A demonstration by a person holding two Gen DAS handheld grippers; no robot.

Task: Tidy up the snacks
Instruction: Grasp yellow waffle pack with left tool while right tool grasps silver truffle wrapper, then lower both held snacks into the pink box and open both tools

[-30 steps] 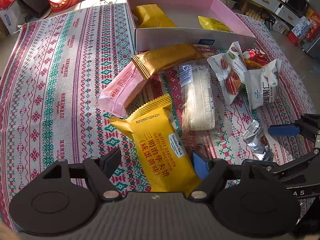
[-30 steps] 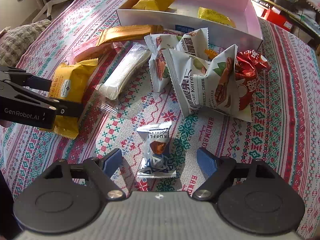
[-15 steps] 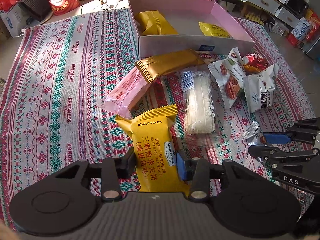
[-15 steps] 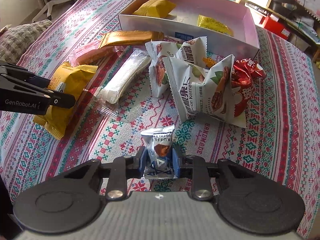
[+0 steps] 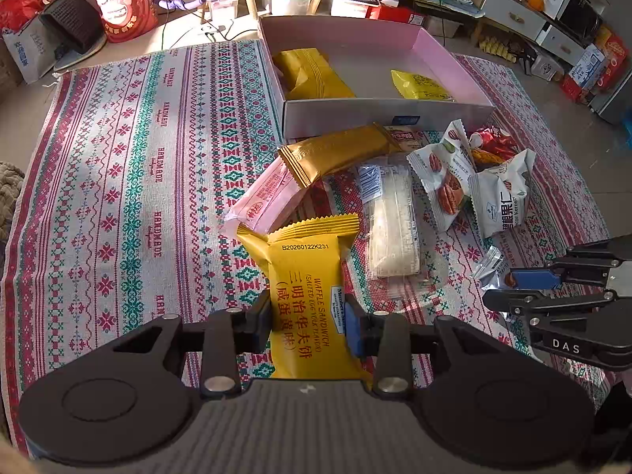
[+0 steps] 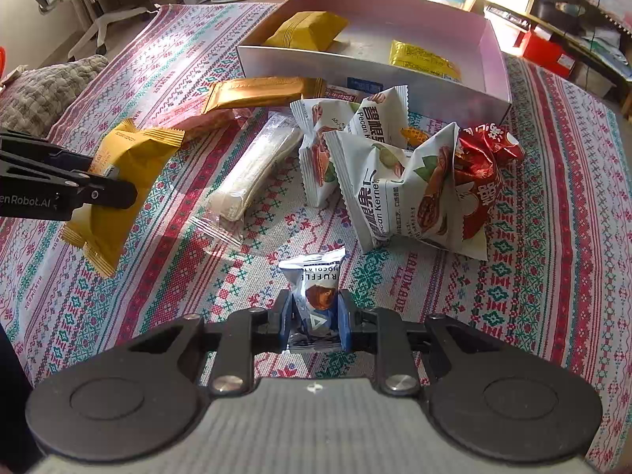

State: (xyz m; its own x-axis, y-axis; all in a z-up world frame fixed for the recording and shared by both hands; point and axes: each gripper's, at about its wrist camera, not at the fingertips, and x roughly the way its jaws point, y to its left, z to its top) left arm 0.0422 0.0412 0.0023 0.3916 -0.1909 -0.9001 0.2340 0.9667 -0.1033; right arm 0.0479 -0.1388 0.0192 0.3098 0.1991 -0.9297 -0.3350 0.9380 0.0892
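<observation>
Fingers of the left gripper (image 5: 308,322) are clamping the light, crushable waffle sandwich pack (image 5: 306,292) mid-body at lower centre, while the right gripper (image 6: 315,322) is pinching the probably slippery foil chocolate truffle (image 6: 318,296) fully closed.

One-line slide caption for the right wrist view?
Right gripper shut on silver truffle packet; pink box beyond, left gripper gripping yellow waffle pack.

Yellow waffle packet (image 5: 312,296) between the left tongs; beyond, a red-and-teal patterned cloth (image 5: 130,181), pink-lined box (image 5: 446,55).
</observation>
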